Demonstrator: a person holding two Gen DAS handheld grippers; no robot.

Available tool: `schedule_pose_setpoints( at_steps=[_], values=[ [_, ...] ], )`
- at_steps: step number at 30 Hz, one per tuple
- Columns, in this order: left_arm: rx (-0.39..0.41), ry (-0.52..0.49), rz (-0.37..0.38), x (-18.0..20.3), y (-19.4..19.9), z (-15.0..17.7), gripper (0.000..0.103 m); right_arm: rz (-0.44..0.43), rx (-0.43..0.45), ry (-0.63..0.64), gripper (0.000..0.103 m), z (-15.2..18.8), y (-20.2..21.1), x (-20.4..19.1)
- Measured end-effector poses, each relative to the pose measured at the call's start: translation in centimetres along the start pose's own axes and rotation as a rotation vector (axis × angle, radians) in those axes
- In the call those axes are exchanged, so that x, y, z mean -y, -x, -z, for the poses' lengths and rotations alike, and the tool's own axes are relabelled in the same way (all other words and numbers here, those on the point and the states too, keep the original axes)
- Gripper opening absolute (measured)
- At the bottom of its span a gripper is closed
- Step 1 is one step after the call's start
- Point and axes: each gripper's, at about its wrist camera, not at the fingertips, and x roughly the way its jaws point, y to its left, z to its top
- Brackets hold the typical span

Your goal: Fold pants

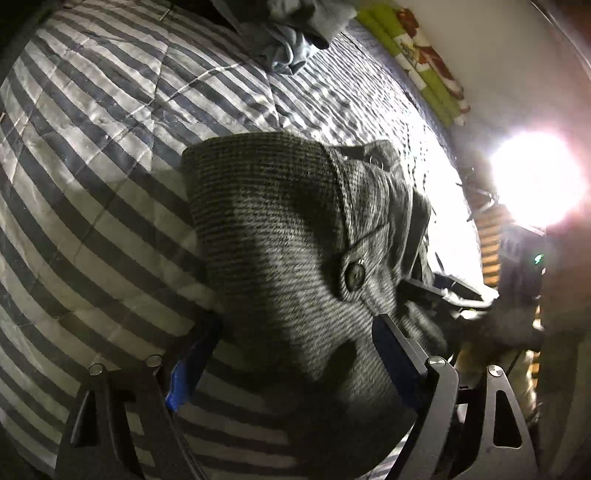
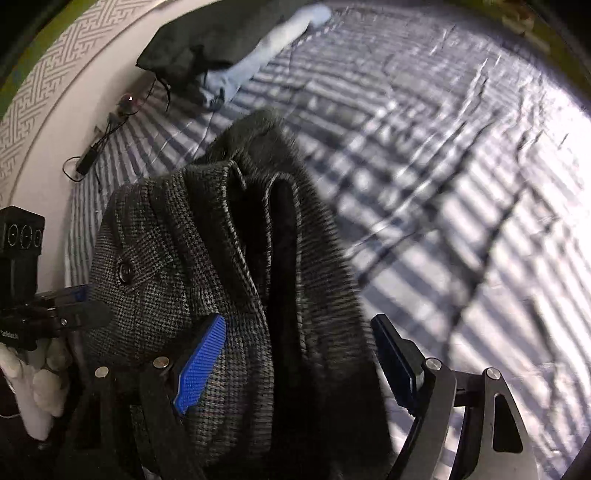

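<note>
Grey houndstooth pants (image 1: 280,236) with a buttoned pocket (image 1: 355,275) lie bunched on the striped quilt (image 1: 92,147). My left gripper (image 1: 291,350) is open, its fingers wide apart, and the cloth runs between them; the left fingertip is tucked under the fabric's edge. In the right wrist view the same pants (image 2: 221,258) fill the middle, folded lengthwise with a dark inner band showing. My right gripper (image 2: 295,350) is also open, its blue pad (image 2: 201,362) resting against the cloth. The left gripper's tip (image 2: 77,306) shows at the pants' left edge, held by a white-gloved hand (image 2: 37,387).
A heap of grey-blue clothes (image 1: 295,33) lies at the quilt's far end, with a black garment (image 2: 207,40) and a pale blue one (image 2: 266,48). A cable with a small device (image 2: 88,158) lies near the wall. Green patterned bedding (image 1: 417,55) lines the edge. A bright lamp (image 1: 535,181) glares.
</note>
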Motion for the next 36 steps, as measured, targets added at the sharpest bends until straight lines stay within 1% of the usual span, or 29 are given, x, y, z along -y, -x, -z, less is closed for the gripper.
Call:
schedule_pose_setpoints(
  at_steps=[1,2,3,4,5,6,7,10,12,17,21,23,26,29,32,34,36],
  values=[
    [0.006,0.003,0.003,0.0,-0.1,0.0,0.065,-0.005,0.009,0.000,0.075,0.1,-0.1,0.0],
    [-0.003,0.002,0.002,0.0,-0.4,0.0,0.054,-0.017,0.019,0.001,0.070,0.2,0.0,-0.1],
    [-0.015,0.005,0.009,0.0,-0.8,0.0,0.049,-0.045,0.019,-0.014,0.061,0.3,0.2,0.1],
    [-0.006,0.008,0.015,0.0,-0.8,0.2,0.045,-0.071,0.019,-0.035,0.047,0.4,0.3,0.4],
    [0.007,-0.002,0.016,0.2,-0.9,0.3,0.042,-0.107,0.018,-0.066,0.040,0.5,0.5,0.8],
    [0.014,-0.013,0.014,0.3,-0.8,0.5,0.036,-0.116,0.021,-0.081,0.028,0.7,0.6,1.0],
    [0.025,-0.026,0.013,0.6,-0.6,0.6,0.030,-0.109,0.029,-0.089,0.023,0.9,0.8,1.0],
    [0.035,-0.055,0.031,1.2,-0.2,0.8,0.023,-0.066,0.054,-0.079,0.018,1.6,1.8,0.1],
    [0.043,-0.092,0.032,1.4,0.3,0.7,0.021,-0.048,0.079,-0.085,0.016,2.1,2.6,-0.5],
    [0.057,-0.138,0.051,2.2,2.3,0.6,0.020,-0.028,0.170,-0.128,0.015,3.5,6.0,-1.9],
    [0.109,-0.206,0.050,3.9,4.6,0.3,0.019,-0.015,0.239,-0.149,0.015,4.5,8.9,-3.5],
    [0.124,-0.241,0.058,4.7,6.0,-0.4,0.019,-0.011,0.274,-0.151,0.015,4.7,10.3,-4.2],
    [0.156,-0.308,0.056,6.1,8.5,-2.2,0.019,-0.022,0.336,-0.180,0.015,4.5,12.3,-5.1],
    [0.202,-0.375,0.041,7.7,11.0,-4.2,0.019,-0.021,0.401,-0.187,0.014,3.4,14.0,-6.2],
    [0.253,-0.432,0.022,9.1,13.7,-7.4,0.019,-0.033,0.461,-0.200,0.014,1.3,15.2,-7.1],
    [0.300,-0.477,-0.010,10.2,15.4,-9.8,0.019,-0.055,0.502,-0.218,0.014,-0.5,16.0,-7.3],
    [0.326,-0.497,-0.027,10.5,17.4,-13.1,0.019,-0.071,0.545,-0.233,0.014,-2.8,16.6,-7.8]
  ],
)
